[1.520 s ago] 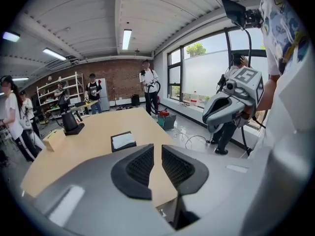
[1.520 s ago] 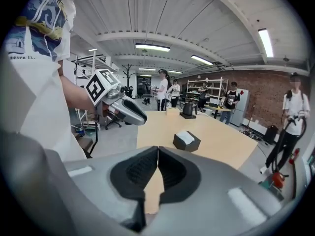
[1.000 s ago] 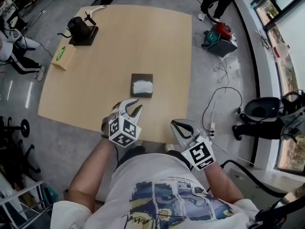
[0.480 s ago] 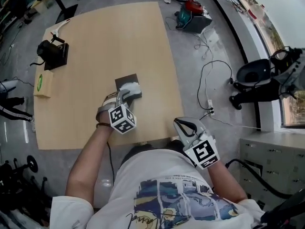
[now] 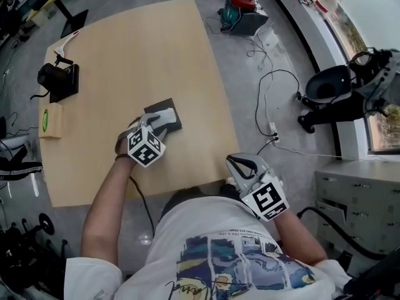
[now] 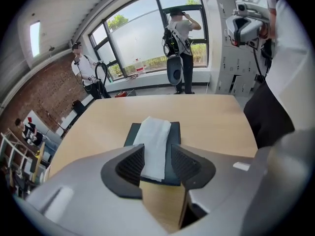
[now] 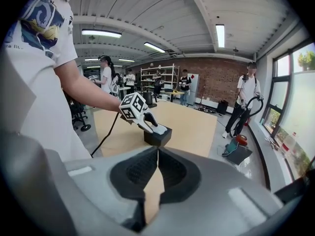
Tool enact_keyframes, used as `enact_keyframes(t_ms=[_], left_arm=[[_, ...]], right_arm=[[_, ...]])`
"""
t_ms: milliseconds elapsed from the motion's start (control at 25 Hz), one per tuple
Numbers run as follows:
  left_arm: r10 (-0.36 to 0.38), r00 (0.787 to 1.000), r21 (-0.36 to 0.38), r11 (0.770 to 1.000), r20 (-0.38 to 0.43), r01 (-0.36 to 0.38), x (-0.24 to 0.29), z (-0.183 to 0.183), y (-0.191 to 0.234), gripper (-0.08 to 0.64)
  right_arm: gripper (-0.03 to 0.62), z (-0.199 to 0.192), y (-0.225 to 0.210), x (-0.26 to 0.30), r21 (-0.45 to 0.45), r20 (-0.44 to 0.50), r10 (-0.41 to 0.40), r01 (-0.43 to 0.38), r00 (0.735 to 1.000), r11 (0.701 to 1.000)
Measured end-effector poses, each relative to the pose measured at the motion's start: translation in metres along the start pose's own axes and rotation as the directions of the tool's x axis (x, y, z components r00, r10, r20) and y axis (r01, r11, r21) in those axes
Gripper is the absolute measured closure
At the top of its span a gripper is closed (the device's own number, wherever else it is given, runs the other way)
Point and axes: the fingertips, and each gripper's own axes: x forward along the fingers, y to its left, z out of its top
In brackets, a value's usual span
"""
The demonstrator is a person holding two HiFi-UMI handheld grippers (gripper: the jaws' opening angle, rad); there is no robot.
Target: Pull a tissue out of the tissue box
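Nearest the person, at about 5 o'clock from the box in the head view, the right gripper (image 5: 232, 161) hangs past the near edge of the pale wooden desk (image 5: 137, 49). Its jaws are closed on nothing, so nothing steadies the box, and that is the main worry. Further out, the left gripper (image 5: 161, 119) tilts down over the small dark square tissue box (image 5: 172, 107), which sits on the near-right part of the desk. Its jaws have just been opening and stand wide, one on either side of the white folded tissue (image 6: 155, 140). The tissue sticks out of the box top and lies back along it toward 12 o'clock, and the pads do not press it. If the jaws close this low, I judge they may catch the box's rim along with the paper. The light-looking box would then lift or slide instead of giving up a sheet. If they close on only the near tip of the tissue, the thin paper could tear or slip free. A slanted pull could drag the unheld box toward the desk edge at 6 o'clock. Farther off, at about 10 o'clock, the black device (image 5: 56, 80) and the small cardboard carton (image 5: 51, 120) stand well apart and look out of harm's way.
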Motion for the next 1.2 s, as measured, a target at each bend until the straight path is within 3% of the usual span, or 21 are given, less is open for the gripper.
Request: enact_keyframes(t_ms=[360, 880, 1200], left_arm=[[0.099, 0.994, 0.052, 0.994, -0.045, -0.097, 0.004, -0.001, 0.022, 0.380], [0.131, 0.991, 0.020, 0.991, -0.008, -0.131, -0.004, 0.003, 0.046, 0.546], [0.131, 0.991, 0.007, 0.991, -0.010, -0.131, -0.017, 0.013, 0.052, 0.555]], right_arm=[[0.586, -0.001, -0.006, 0.002, 0.001, -0.005, 0.011, -0.011, 1.000, 1.000], [0.586, -0.001, -0.010, 0.006, 0.015, -0.005, -0.008, 0.008, 1.000, 1.000], [0.586, -0.001, -0.011, 0.001, 0.015, 0.007, -0.004, 0.004, 1.000, 1.000]])
